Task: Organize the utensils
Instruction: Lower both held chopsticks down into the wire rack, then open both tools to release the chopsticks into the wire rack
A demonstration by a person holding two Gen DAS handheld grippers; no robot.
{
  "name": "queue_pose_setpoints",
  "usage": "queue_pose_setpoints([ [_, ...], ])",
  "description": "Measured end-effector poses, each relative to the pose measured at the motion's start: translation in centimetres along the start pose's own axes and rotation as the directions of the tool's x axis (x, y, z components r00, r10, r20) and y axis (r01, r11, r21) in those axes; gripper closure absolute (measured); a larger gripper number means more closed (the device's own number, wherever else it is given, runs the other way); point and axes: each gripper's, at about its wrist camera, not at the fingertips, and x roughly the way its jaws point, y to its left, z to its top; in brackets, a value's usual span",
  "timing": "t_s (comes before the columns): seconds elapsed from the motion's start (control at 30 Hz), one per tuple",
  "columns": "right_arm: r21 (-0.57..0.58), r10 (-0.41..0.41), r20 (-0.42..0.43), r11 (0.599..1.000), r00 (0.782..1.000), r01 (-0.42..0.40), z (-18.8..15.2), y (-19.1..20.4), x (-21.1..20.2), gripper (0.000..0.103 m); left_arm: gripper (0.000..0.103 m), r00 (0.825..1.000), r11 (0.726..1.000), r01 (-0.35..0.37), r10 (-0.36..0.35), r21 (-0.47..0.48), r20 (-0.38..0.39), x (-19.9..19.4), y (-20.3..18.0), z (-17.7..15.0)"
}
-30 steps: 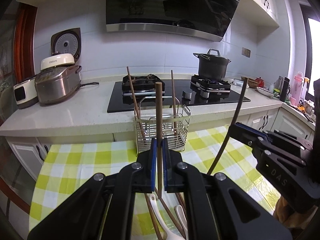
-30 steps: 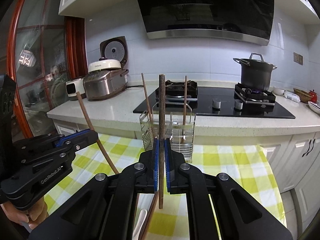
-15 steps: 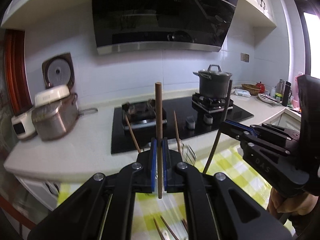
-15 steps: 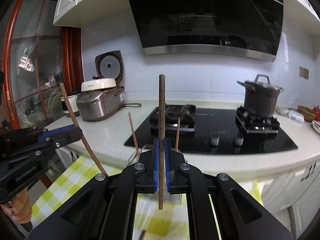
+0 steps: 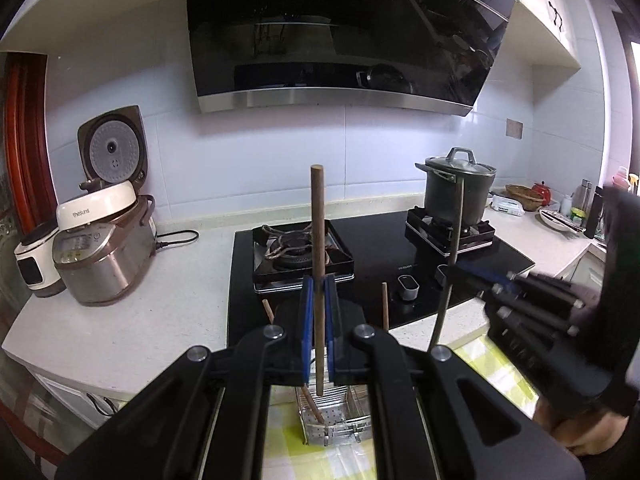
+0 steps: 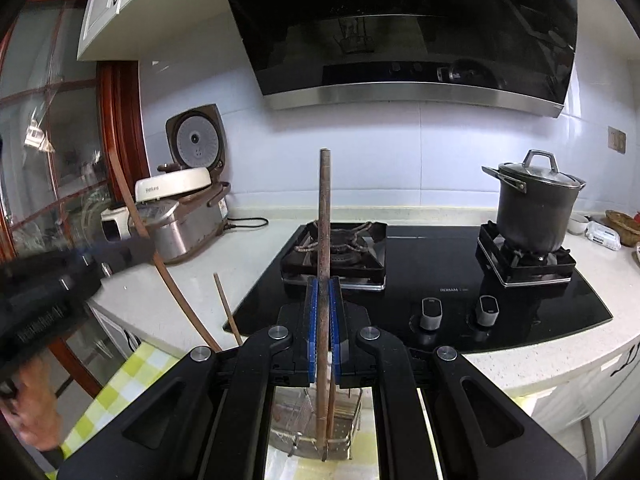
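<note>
Above the perforated steel utensil basket (image 5: 334,420) on the yellow-checked desk (image 5: 496,364), two chopsticks are held upright. The left gripper (image 5: 319,320) is closed tight on a round brown wooden chopstick (image 5: 318,248), whose lower tip hangs just over the basket's opening. The right gripper (image 6: 323,322) is clamped on a darker, slimmer wooden chopstick (image 6: 325,216), whose lower end appears already down inside the basket (image 6: 316,428). Each stick's long axis runs vertically, blunt end up. For a clean drop, each stick is best kept plumb, lowered straight between the sticks already leaning inside, and released only once its tip is well below the rim, so that no tipping or bouncing out is risked.
</note>
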Motion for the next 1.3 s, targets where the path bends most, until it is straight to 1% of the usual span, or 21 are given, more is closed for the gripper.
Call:
queue_pose_setpoints([
  [0.1, 0.0, 0.003, 0.016, 1.0, 1.0, -0.003, 1.1, 0.0, -0.1, 0.096, 0.098, 1.0, 1.0, -0.005, 0.005, 0.003, -0.009, 0.8, 0.2, -0.4],
  [0.2, -0.008, -0.001, 0.02, 1.0, 1.0, 0.001, 1.3, 0.3, 0.3, 0.096, 0.098, 1.0, 1.0, -0.012, 0.012, -0.007, -0.016, 1.4, 0.7, -0.7],
  [0.37, -0.017, -0.027, -0.007, 1.0, 1.0, 0.027, -0.2, 0.2, 2.0, 0.096, 0.098, 0.999, 1.0, -0.024, 0.023, -0.014, -0.04, 2.3, 1.1, -1.9],
  [0.53, 0.002, -0.041, -0.077, 0.999, 0.996, 0.041, -3.1, -1.0, 4.5, 0.096, 0.098, 0.996, 0.999, -0.031, 0.028, -0.035, -0.084, 4.4, 1.4, -3.7],
  [0.67, 0.006, -0.046, -0.15, 0.999, 0.988, 0.047, -5.4, -1.6, 6.7, 0.096, 0.098, 0.99, 0.997, -0.036, 0.026, -0.067, -0.137, 6.5, 1.9, -5.4],
  [0.77, 0.034, -0.037, -0.188, 0.998, 0.981, 0.044, -6.7, -2.0, 7.8, 0.096, 0.098, 0.985, 0.997, -0.052, 0.041, -0.065, -0.165, 8.0, 2.0, -6.7],
  [0.87, 0.045, -0.036, -0.219, 0.998, 0.975, 0.047, -7.6, -2.2, 8.5, 0.092, 0.097, 0.982, 0.996, -0.061, 0.048, -0.063, -0.185, 8.8, 2.0, -7.9],
  [0.93, 0.038, -0.034, -0.221, 0.998, 0.975, 0.043, -8.0, -2.0, 8.5, 0.089, 0.097, 0.978, 0.996, -0.067, 0.054, -0.06, -0.201, 9.3, 2.0, -8.8],
  [1.0, 0.04, -0.032, -0.22, 0.998, 0.975, 0.042, -8.1, -2.0, 8.3, 0.08, 0.097, 0.976, 0.996, -0.065, 0.05, -0.064, -0.213, 9.8, 2.1, -9.3],
  [1.03, 0.048, -0.027, -0.217, 0.998, 0.976, 0.038, -8.1, -2.0, 8.1, 0.078, 0.097, 0.977, 0.996, -0.064, 0.049, -0.065, -0.21, 9.8, 2.2, -9.6],
  [1.07, 0.05, -0.026, -0.211, 0.998, 0.977, 0.038, -8.1, -2.0, 7.9, 0.076, 0.097, 0.976, 0.996, -0.067, 0.052, -0.065, -0.209, 9.8, 2.2, -9.8],
  [1.13, 0.057, -0.023, -0.201, 0.998, 0.979, 0.035, -8.1, -2.0, 7.2, 0.076, 0.096, 0.977, 0.995, -0.065, 0.049, -0.071, -0.209, 9.5, 2.3, -10.0],
  [1.17, 0.061, -0.02, -0.198, 0.998, 0.98, 0.032, -8.0, -1.9, 6.8, 0.076, 0.096, 0.978, 0.995, -0.062, 0.045, -0.078, -0.206, 9.1, 2.4, -10.1],
  [1.2, 0.066, -0.016, -0.194, 0.997, 0.981, 0.029, -8.0, -2.0, 6.4, 0.076, 0.093, 0.979, 0.994, -0.064, 0.046, -0.084, -0.199, 8.7, 2.6, -10.1],
  [1.27, 0.075, -0.007, -0.184, 0.997, 0.983, 0.021, -8.1, -1.9, 5.3, 0.076, 0.085, 0.983, 0.993, -0.067, 0.049, -0.096, -0.176, 7.4, 2.8, -10.2],
  [1.3, 0.08, 0.001, -0.176, 0.997, 0.984, 0.013, -8.2, -1.8, 4.5, 0.076, 0.078, 0.985, 0.992, -0.068, 0.051, -0.103, -0.162, 6.6, 3.0, -10.2],
])
